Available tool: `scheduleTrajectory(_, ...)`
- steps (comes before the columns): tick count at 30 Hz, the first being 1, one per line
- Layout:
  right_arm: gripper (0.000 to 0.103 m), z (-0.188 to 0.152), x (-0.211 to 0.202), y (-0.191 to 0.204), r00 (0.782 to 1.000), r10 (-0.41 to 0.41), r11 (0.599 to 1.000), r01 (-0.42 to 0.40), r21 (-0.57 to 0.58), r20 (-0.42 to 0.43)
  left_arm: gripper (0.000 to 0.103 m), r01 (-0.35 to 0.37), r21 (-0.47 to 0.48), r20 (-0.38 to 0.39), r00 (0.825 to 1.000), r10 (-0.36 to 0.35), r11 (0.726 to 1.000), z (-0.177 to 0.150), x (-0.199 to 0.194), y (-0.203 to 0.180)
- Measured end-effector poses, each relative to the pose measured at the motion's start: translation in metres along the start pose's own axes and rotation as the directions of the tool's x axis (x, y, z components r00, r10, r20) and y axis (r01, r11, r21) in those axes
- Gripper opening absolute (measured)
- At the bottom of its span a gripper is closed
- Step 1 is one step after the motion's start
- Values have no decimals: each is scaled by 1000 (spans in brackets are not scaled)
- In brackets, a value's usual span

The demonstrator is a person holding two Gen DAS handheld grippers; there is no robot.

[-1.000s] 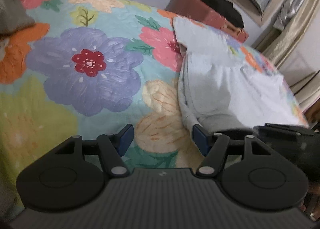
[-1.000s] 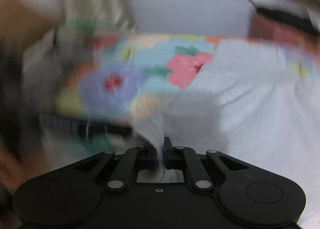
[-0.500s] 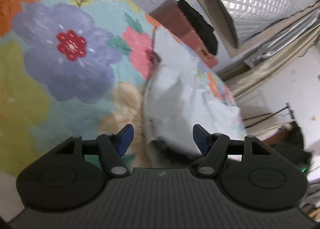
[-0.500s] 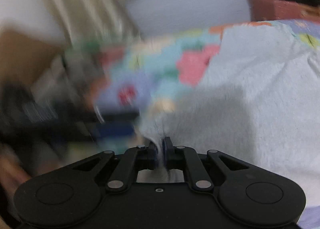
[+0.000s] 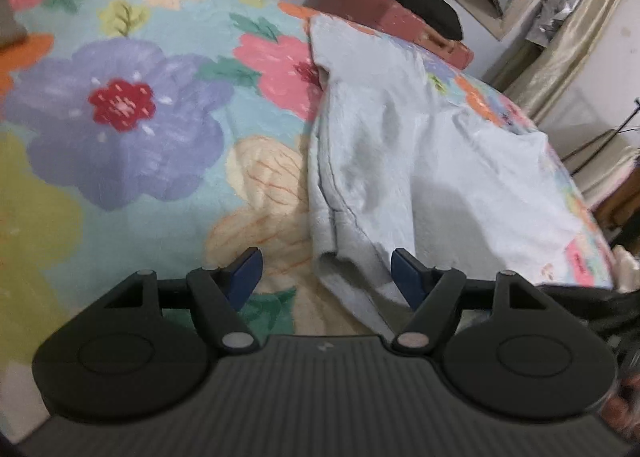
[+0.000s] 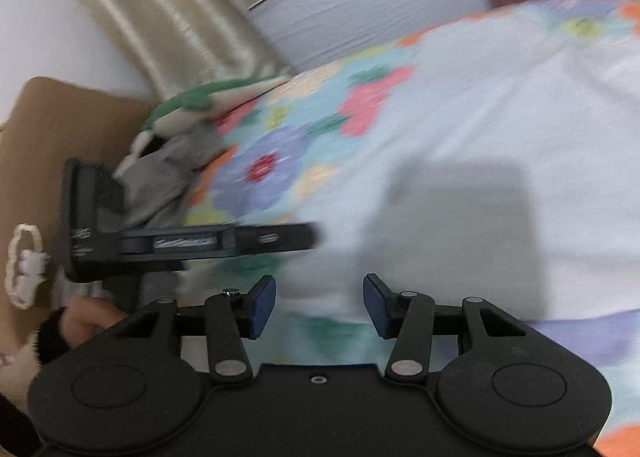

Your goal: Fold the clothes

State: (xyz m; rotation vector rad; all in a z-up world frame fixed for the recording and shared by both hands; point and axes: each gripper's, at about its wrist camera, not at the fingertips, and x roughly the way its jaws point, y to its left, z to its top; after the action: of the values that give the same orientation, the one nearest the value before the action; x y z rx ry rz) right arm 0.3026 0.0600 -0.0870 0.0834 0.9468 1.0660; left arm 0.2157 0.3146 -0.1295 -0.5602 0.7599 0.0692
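Garment (image 5: 420, 161) pale blue, spread on the floral bed (image 5: 132, 129), your left tool (image 5: 326, 271) wide open over its near corner, your right tool (image 6: 319, 305) wide open, gripping nothing.

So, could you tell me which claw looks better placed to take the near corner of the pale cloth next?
Probably the left. The left claw is open with the cloth's near corner lying between its fingers. The right claw is open too, over a flat stretch of cloth with no edge visibly between its fingers.
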Motion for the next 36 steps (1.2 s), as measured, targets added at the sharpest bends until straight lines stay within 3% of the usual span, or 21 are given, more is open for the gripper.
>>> scheduleTrajectory(3, 55, 4, -29, -20, 995, -84, 996, 83, 30, 51, 69, -24, 35, 76, 997, 21, 999, 6, -20, -8)
scheduleTrajectory(5, 56, 5, -47, -36, 988, -132, 989, 126, 71, 85, 69, 32, 35, 121, 992, -36, 999, 10, -37, -15)
scheduleTrajectory(8, 58, 0, -72, -56, 968, -227, 971, 215, 108, 108, 71, 126, 36, 102, 986, -129, 991, 7, -48, -31)
scheduleTrajectory(11, 58, -5, -95, -76, 942, -313, 942, 291, 167, 121, 71, 170, 103, 75, 981, -178, 980, -5, -41, -55)
scheduleTrajectory(13, 58, -10, -113, -89, 936, -325, 917, 278, 287, 133, 71, 129, 185, 63, 988, -143, 974, -16, -31, -74)
scheduleTrajectory(15, 58, -17, -132, -101, 943, -285, 898, 200, 391, 173, 71, 96, 265, 27, 994, -107, 960, -26, -17, -91)
scheduleTrajectory(17, 58, -23, -144, -103, 935, -301, 891, 205, 406, 188, 71, 82, 329, -8, 996, -84, 941, -36, -6, -107)
scheduleTrajectory(19, 58, -28, -153, -104, 923, -336, 884, 241, 401, 187, 75, 82, 400, -12, 996, -85, 913, -44, -3, -122)
scheduleTrajectory(22, 58, -35, -167, -107, 908, -375, 871, 277, 406, 185, 90, -15, 575, 31, 1000, -4, 818, -58, 8, -153)
scheduleTrajectory(23, 58, -36, -172, -108, 905, -380, 868, 278, 412, 191, 90, -41, 622, 44, 999, 18, 782, -63, 13, -162)
scheduleTrajectory(25, 58, -38, -182, -111, 894, -399, 862, 290, 415, 205, 90, -43, 652, 17, 999, 42, 757, -67, 23, -172)
scheduleTrajectory(28, 61, -40, -195, -126, 865, -449, 842, 325, 432, 225, 90, -115, 681, 29, 991, 131, 723, -71, 42, -180)
scheduleTrajectory(29, 61, -41, -197, -132, 856, -465, 832, 335, 443, 227, 89, -173, 700, 59, 981, 185, 693, -74, 51, -181)
scheduleTrajectory(30, 61, -40, -201, -141, 848, -480, 821, 344, 455, 224, 87, -221, 711, 90, 970, 225, 668, -76, 57, -182)
scheduleTrajectory(31, 61, -41, -206, -149, 839, -496, 811, 355, 466, 224, 77, -267, 713, 129, 959, 254, 648, -76, 61, -181)
scheduleTrajectory(32, 61, -42, -210, -162, 825, -517, 794, 364, 488, 227, 68, -283, 705, 143, 955, 260, 651, -73, 62, -179)
scheduleTrajectory(34, 61, -45, -216, -187, 804, -548, 758, 362, 543, 229, 26, -296, 687, 153, 952, 267, 664, -66, 63, -175)
scheduleTrajectory(36, 61, -49, -220, -213, 782, -581, 717, 361, 597, 224, 23, -305, 678, 165, 950, 265, 669, -60, 61, -174)
